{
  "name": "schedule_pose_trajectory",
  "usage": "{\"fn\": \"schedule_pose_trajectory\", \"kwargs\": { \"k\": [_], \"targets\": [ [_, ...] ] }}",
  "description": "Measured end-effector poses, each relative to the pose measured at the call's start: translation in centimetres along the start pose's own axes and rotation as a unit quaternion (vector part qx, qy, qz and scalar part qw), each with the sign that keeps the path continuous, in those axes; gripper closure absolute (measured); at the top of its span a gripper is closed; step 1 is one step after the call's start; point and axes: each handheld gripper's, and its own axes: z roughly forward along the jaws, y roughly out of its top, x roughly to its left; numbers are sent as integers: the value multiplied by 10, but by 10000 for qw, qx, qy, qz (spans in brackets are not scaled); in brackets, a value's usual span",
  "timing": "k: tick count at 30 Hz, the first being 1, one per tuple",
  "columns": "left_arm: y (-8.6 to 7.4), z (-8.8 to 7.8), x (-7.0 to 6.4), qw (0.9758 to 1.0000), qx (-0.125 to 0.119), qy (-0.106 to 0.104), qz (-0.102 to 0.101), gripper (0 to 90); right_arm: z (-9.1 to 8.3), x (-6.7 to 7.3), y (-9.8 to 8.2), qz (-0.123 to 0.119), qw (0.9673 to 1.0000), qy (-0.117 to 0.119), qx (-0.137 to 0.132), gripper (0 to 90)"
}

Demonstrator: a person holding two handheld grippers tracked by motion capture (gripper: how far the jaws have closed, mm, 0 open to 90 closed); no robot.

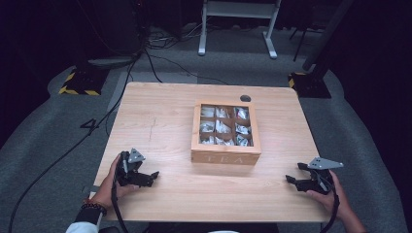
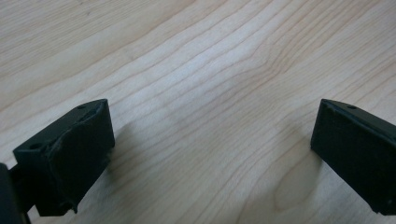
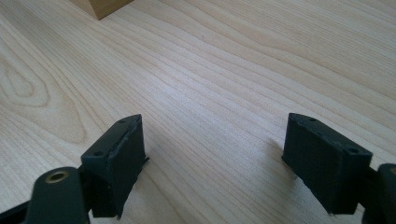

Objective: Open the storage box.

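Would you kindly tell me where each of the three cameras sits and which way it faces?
High view: above the person's side, looking forward and down on the table and the tea box; both forearms show, with the left gripper and right gripper.
Left gripper view: rides the left gripper, facing bare wood between open jaws.
Right gripper view: rides the right gripper, facing the wood between open jaws, with a corner of the tea box far off.
Shared: the high and right gripper views both show the tea box; all three show the table.
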Motion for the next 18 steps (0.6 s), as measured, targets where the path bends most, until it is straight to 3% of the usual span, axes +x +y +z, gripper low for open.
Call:
{"fn": "schedule_pose_trajectory", "kwargs": {
  "k": [5, 13, 18],
  "targets": [
    [4, 4, 2, 9994, 0, -233, 261, 2, -2, -3, 4, -70, 9996, 65, 249, 202],
    [7, 6, -1, 9995, -5, -209, 249, 3, -1, 0, 11, -209, 9994, 175, 230, 219],
    [6, 6, -2, 9994, -13, -233, 256, 6, -1, 6, 30, -340, 9988, 329, 147, 254]
  ]
}}
